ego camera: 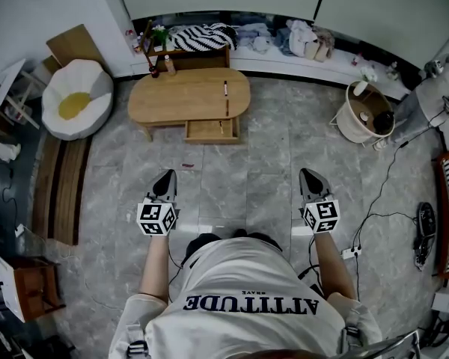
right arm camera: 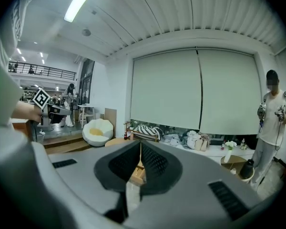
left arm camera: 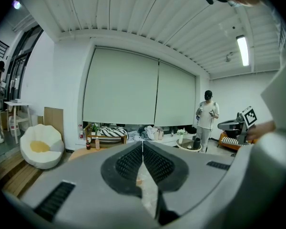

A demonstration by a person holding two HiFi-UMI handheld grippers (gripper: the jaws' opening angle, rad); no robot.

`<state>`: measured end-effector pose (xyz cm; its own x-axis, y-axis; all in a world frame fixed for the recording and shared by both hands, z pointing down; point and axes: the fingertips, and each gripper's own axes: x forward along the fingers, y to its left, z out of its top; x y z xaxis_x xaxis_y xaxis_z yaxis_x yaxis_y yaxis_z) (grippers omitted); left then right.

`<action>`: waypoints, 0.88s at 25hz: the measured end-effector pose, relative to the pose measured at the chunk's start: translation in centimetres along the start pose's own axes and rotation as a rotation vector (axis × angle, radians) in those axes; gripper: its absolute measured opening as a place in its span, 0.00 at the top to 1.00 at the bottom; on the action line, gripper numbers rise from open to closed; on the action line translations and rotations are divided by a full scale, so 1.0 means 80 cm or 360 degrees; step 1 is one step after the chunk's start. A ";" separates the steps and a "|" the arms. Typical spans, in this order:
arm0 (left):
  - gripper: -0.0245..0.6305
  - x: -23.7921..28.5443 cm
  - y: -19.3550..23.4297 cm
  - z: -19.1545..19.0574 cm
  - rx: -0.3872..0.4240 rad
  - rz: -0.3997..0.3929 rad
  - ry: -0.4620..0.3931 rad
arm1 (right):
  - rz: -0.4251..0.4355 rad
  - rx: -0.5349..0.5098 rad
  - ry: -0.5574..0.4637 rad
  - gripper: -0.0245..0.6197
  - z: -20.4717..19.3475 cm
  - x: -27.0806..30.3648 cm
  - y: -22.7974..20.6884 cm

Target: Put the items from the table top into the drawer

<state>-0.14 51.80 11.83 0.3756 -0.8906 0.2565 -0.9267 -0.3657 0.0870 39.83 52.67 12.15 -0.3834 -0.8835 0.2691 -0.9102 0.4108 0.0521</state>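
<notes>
Closest under me is my own pale T-shirt [ego camera: 247, 283]. Past it my two forearms reach out over the grey tiled floor [ego camera: 243, 167], one gripper in each hand. That makes two grippers and two marker cubes, one cube on each.

My left gripper [ego camera: 167, 175] has its two jaws closed, the ribbed pads meeting at the tips with nothing between them. My right gripper [ego camera: 308, 173] is closed the same way and is also empty. Both point ahead and slightly down, and neither touches anything.

Well ahead of both stands one oval wooden table [ego camera: 172, 99]. Its single drawer [ego camera: 209, 131] is pulled open on the side facing me. One thin pen-like item [ego camera: 225, 88] lies on the table top, right of the middle and apart from everything else. Two small bottles, one dark [ego camera: 155, 71] and one pale [ego camera: 168, 64], stand at the table's far left edge. I cannot tell whether they rest on the top or just behind it.

One egg-shaped beanbag [ego camera: 76, 99] sits to the left of the table, and one round basket [ego camera: 359, 129] sits off to the right.
</notes>
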 end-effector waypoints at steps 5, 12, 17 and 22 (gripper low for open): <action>0.93 0.012 -0.015 -0.002 0.0001 0.0006 0.0011 | 0.0021 0.0003 0.0005 0.93 -0.002 0.004 -0.018; 0.93 0.029 -0.017 -0.001 0.0004 0.0020 0.0032 | 0.0046 0.0015 0.0034 0.93 -0.010 0.021 -0.029; 0.93 0.023 -0.009 0.000 -0.0005 0.0044 0.0034 | 0.0067 0.0013 0.0044 0.93 -0.007 0.027 -0.022; 0.93 0.024 -0.001 0.000 -0.0021 0.0049 0.0032 | 0.0066 0.0004 0.0053 0.93 -0.003 0.033 -0.017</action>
<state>0.65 50.09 12.29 0.3467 -0.8957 0.2786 -0.9379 -0.3345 0.0916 40.08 49.83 13.01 -0.4154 -0.8577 0.3030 -0.8941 0.4464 0.0378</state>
